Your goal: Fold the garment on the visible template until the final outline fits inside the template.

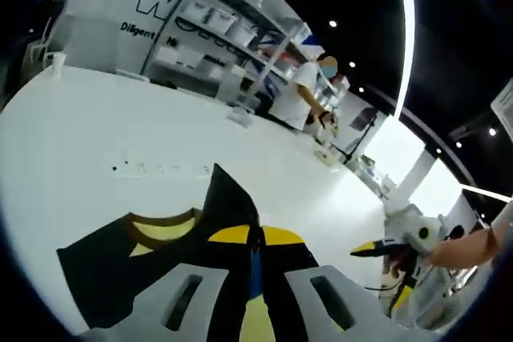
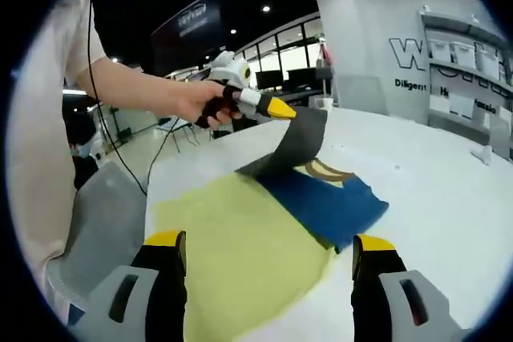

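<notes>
The shirt (image 2: 321, 202) lies on the white table (image 2: 449, 174), the left gripper (image 2: 280, 108) pinches and lifts its dark sleeve (image 2: 296, 140), and the right gripper (image 2: 268, 266) hangs above it, spread wide apart.

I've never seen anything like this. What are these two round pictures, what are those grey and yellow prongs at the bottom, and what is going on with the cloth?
No robot here: a person holds a two-jaw tool in each hand, and each tool carries a fisheye camera. The left gripper view looks along the left gripper, shut on a dark flap of the garment. The right gripper view looks along the right gripper, whose jaws stand open above the garment, and shows the person's hand lifting that flap. The yellow, blue and dark garment lies on a white table, being folded.
</notes>
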